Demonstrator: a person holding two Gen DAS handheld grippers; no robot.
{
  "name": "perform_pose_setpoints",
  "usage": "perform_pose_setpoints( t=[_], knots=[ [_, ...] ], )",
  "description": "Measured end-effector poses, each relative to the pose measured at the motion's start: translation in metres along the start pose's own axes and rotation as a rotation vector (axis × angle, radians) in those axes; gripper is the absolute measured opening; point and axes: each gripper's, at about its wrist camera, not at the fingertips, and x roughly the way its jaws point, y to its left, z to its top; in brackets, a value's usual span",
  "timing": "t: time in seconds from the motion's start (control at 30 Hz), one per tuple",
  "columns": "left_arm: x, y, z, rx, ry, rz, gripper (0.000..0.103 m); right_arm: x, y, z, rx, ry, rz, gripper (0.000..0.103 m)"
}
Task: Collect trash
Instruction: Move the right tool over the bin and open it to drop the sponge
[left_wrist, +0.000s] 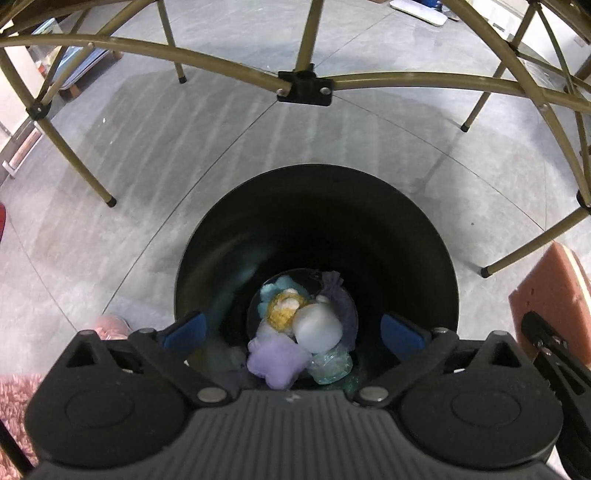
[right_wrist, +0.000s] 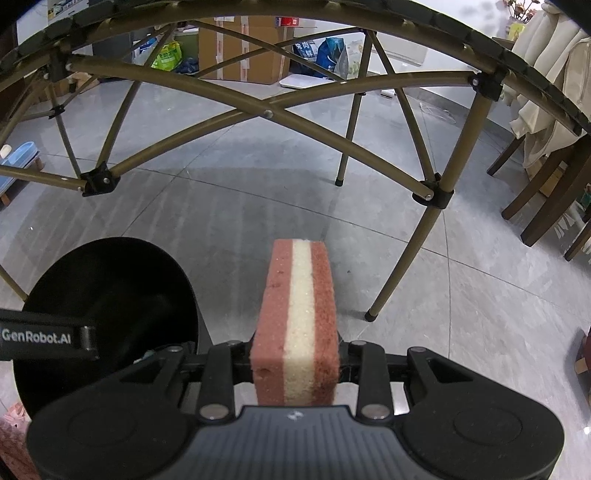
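A grey tiled floor (left_wrist: 258, 155) spreads out ahead of both grippers, under a folding table frame (left_wrist: 303, 83). Directly below the left gripper (left_wrist: 293, 332) stands a black bin (left_wrist: 424, 236) — its jaws spread wide with nothing between them, above crumpled trash (left_wrist: 295, 332) on the bin's bottom. The right gripper (right_wrist: 295, 354), to the right of the bin, is clenched on a pink-and-cream sponge (right_wrist: 297, 314) pointing forward.

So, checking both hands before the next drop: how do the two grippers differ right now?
The left gripper is open and empty above the black bin; the right gripper is shut on a pink-and-cream sponge, beside the bin rather than over it. Both point downward.
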Motion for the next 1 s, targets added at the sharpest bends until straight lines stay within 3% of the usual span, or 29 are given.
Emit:
perform_pose_setpoints(
  t=[0.47, 1.0],
  knots=[
    [-0.018, 0.017, 0.010, 0.008, -0.053, -0.049, 0.103, -0.002, 0.001, -0.002, -0.001, 0.019, 0.002, 0.030],
    [-0.043, 0.070, 0.023, -0.038, -0.121, -0.074, 0.103, -0.012, 0.006, -0.007, 0.003, 0.032, 0.050, 0.030]
  ],
)
